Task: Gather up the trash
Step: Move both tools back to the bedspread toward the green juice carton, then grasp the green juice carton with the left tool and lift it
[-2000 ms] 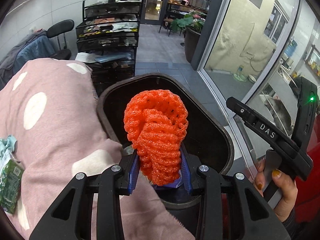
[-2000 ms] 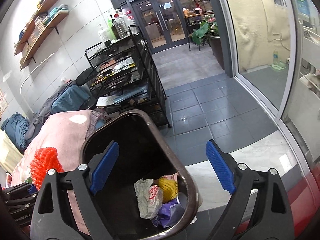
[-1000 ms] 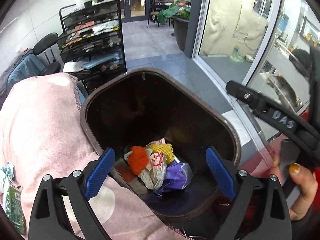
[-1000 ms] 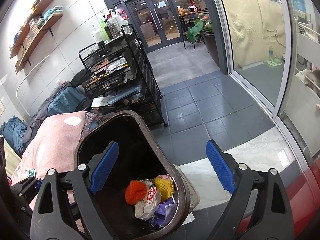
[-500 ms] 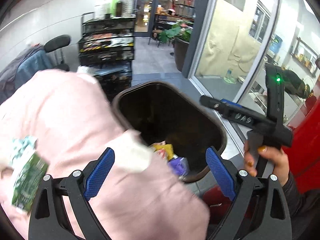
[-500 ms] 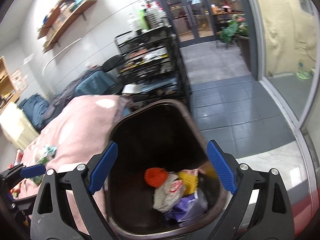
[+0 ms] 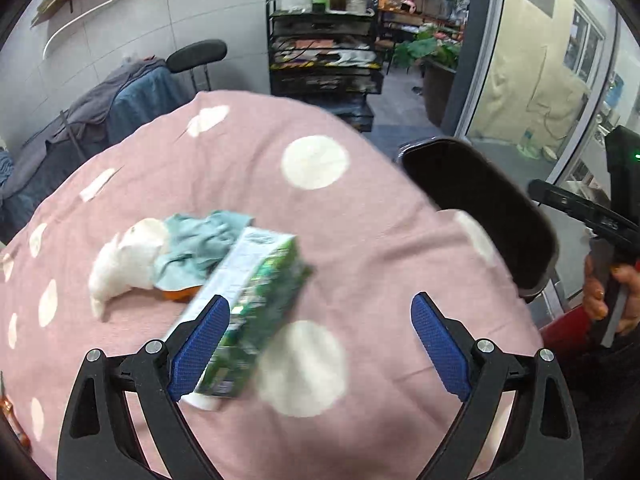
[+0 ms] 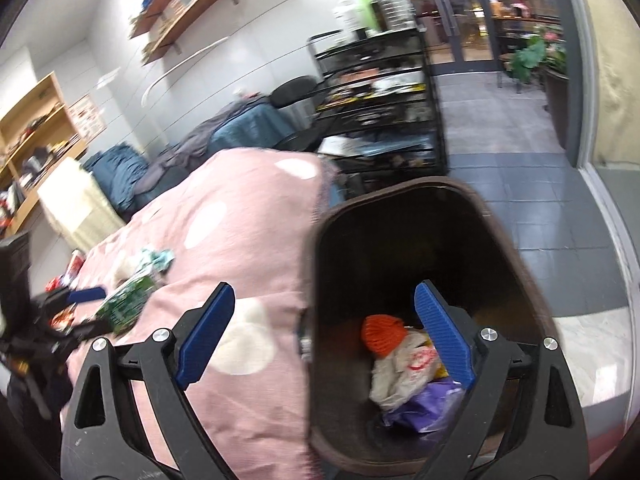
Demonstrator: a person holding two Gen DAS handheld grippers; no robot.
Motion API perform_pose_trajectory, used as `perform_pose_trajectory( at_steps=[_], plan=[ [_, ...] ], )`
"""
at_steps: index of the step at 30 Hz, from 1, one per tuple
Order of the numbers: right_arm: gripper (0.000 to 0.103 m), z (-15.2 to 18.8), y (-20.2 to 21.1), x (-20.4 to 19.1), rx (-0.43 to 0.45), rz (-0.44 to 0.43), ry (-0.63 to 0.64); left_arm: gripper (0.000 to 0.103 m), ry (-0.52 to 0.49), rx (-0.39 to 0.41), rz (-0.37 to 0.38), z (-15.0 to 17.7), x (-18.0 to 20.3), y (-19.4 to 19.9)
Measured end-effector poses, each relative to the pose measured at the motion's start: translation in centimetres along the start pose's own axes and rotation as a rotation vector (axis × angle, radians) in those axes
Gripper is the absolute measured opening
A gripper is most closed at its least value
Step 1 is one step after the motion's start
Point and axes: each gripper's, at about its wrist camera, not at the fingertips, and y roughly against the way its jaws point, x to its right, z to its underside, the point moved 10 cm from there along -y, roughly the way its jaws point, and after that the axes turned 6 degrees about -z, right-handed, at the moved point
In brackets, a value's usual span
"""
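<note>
A green-and-white carton [image 7: 248, 308] lies on the pink dotted blanket [image 7: 360, 248], just ahead of my open left gripper [image 7: 320, 344] and close to its left finger. Beyond it lie a white crumpled wad [image 7: 126, 264] and a teal rag [image 7: 200, 244]. The dark brown trash bin [image 8: 436, 232] stands at the blanket's right edge, holding the orange foam net [image 8: 382, 334], a white bag [image 8: 400, 376] and purple plastic [image 8: 424, 408]. My right gripper [image 8: 324, 338] is open above the bin's near rim, with nothing between its fingers. The carton [image 8: 128, 304] also shows far left there.
A black wire rack [image 7: 324, 64] with bottles on top stands behind the blanket, a chair [image 7: 198, 54] draped with clothes to its left. Glass doors [image 7: 540, 80] and grey floor tiles [image 8: 520, 184] lie to the right. Wooden shelves [image 8: 36, 136] line the left wall.
My left gripper opened and dropped the orange foam net into the bin, then swung left over the blanket to the green carton. My right gripper turned left, staying open over the bin.
</note>
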Motion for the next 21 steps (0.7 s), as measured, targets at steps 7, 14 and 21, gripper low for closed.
perform_pose_trajectory(
  at_steps=[7,14,21],
  plan=[
    [0.091,0.9,-2.3,-4.7,-0.084,-0.081,0.080,0.085,-0.076,-0.109,-0.031,0.9,-3.2,-3.2],
    [0.091,1.1,-4.0,-7.9,-0.123,-0.108,0.144,0.073,-0.135,-0.218,-0.034,1.9,-4.9,-6.5],
    [0.091,1.5,-5.5,-10.1,-0.160,-0.118,0.185,0.064,-0.106,-0.184,-0.056,2.4,-4.7,-5.9]
  ],
)
